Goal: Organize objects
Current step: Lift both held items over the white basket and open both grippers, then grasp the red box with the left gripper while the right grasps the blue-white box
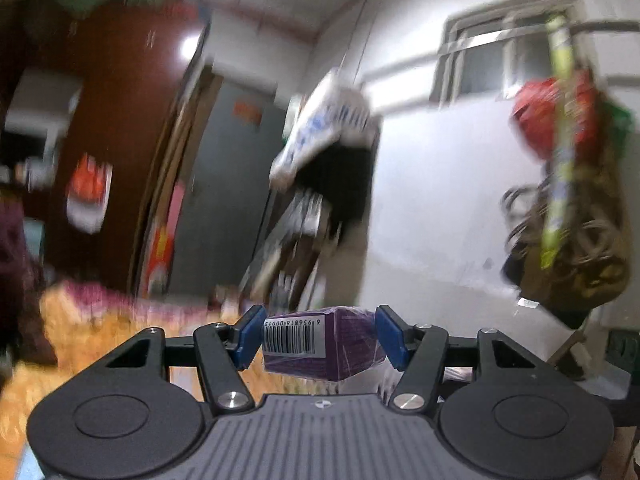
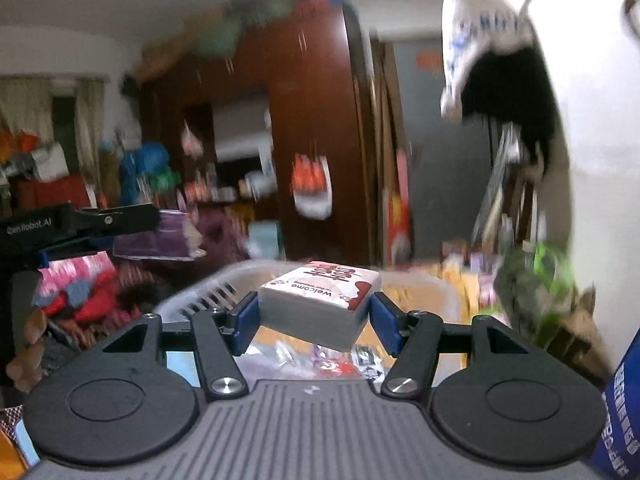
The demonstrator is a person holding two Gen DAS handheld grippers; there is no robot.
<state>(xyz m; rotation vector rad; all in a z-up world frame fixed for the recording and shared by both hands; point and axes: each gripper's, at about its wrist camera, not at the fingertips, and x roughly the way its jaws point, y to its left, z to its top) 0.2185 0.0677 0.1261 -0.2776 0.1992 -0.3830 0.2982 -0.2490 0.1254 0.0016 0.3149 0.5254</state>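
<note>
My left gripper (image 1: 318,338) is shut on a purple wrapped box (image 1: 320,342) with a white barcode label, held up in the air. It also shows from the side in the right wrist view (image 2: 100,236), with the purple box (image 2: 156,238) between its blue pads. My right gripper (image 2: 314,316) is shut on a white and red pack (image 2: 320,300) printed "Welcome", held above a pale plastic basket (image 2: 420,280). Small wrapped items (image 2: 320,360) lie in the basket under the pack.
A dark red wardrobe (image 2: 312,120) and a grey door (image 1: 228,200) stand behind. Hanging bags (image 1: 568,200) and a white bag over dark clothes (image 1: 328,140) are on the white wall. Orange bedding (image 1: 100,320) and piled clothes (image 2: 80,292) lie at the left.
</note>
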